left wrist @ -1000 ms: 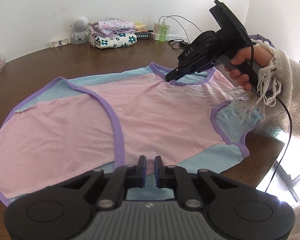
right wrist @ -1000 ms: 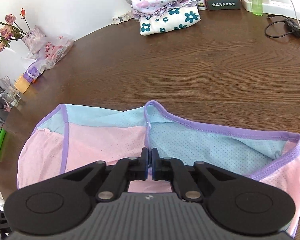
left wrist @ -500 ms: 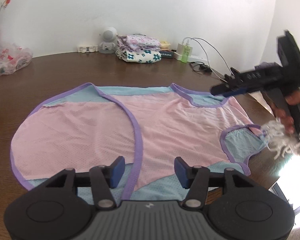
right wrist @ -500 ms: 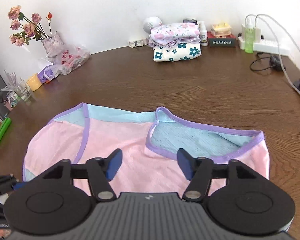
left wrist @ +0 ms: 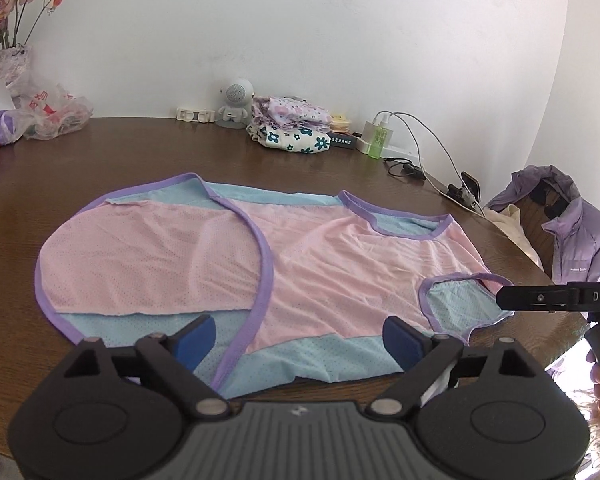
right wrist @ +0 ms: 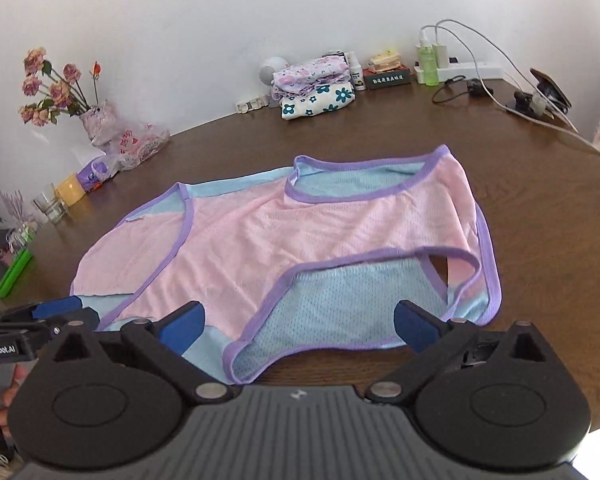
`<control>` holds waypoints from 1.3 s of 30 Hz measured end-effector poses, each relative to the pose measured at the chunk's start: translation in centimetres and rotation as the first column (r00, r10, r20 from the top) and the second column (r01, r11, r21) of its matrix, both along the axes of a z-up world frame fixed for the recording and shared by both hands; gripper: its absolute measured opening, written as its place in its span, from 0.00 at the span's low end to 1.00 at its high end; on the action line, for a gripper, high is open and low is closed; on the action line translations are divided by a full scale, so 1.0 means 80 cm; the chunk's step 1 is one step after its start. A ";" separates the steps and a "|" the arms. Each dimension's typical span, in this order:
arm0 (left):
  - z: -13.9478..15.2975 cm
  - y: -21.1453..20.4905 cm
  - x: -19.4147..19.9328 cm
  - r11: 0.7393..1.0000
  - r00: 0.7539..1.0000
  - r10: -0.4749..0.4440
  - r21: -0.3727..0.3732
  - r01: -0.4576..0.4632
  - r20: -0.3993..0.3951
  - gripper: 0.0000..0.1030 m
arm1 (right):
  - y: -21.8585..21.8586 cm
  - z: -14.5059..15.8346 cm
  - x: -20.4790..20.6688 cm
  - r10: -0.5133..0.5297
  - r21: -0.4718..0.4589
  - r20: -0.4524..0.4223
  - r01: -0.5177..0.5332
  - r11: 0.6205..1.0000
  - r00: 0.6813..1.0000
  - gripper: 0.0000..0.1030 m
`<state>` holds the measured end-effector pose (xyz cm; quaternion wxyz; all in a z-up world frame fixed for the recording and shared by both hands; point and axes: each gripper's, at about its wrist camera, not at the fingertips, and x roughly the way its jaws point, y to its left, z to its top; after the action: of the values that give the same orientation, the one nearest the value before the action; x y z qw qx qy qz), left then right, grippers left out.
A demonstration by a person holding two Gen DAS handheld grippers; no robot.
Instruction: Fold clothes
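A pink and light-blue mesh top with purple trim (left wrist: 300,264) lies flat on the brown table (left wrist: 140,152), one side folded over its middle. It also shows in the right wrist view (right wrist: 300,232). My left gripper (left wrist: 300,336) is open and empty, held above the garment's near edge. My right gripper (right wrist: 298,326) is open and empty, above the armhole end. The right gripper shows from the side in the left wrist view (left wrist: 556,298); the left gripper shows at the lower left of the right wrist view (right wrist: 40,316).
A stack of folded floral clothes (left wrist: 292,132) sits at the back by the wall, beside a small white speaker (left wrist: 236,100). A green bottle, charger and cables (left wrist: 380,140) lie to its right. A flower vase and plastic bags (left wrist: 32,116) stand at far left. A chair with a purple jacket (left wrist: 564,232) stands right.
Both grippers opened and let go of the garment, then drew back and up. The top now lies flat on the table.
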<state>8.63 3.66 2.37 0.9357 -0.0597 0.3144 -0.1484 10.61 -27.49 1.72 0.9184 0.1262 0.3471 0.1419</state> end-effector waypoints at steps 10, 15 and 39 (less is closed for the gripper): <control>-0.014 0.000 -0.013 0.998 0.998 0.058 0.041 -0.057 -0.030 0.89 | 0.011 -0.015 -0.020 -0.079 -0.070 0.016 0.080 0.994 0.997 1.00; -0.016 0.001 -0.015 0.996 0.997 0.065 0.061 -0.061 -0.051 0.89 | 0.015 -0.019 -0.025 -0.031 -0.085 0.030 0.034 0.996 0.999 1.00; -0.019 -0.012 -0.024 0.984 1.000 -0.002 0.178 0.005 -0.019 0.85 | -0.026 -0.015 -0.045 -0.027 -0.242 0.166 0.067 0.968 0.986 1.00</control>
<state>6.67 2.73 0.86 0.9340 0.0235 0.3353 -0.1208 7.03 -29.58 0.50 0.9551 0.0071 0.2834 0.0856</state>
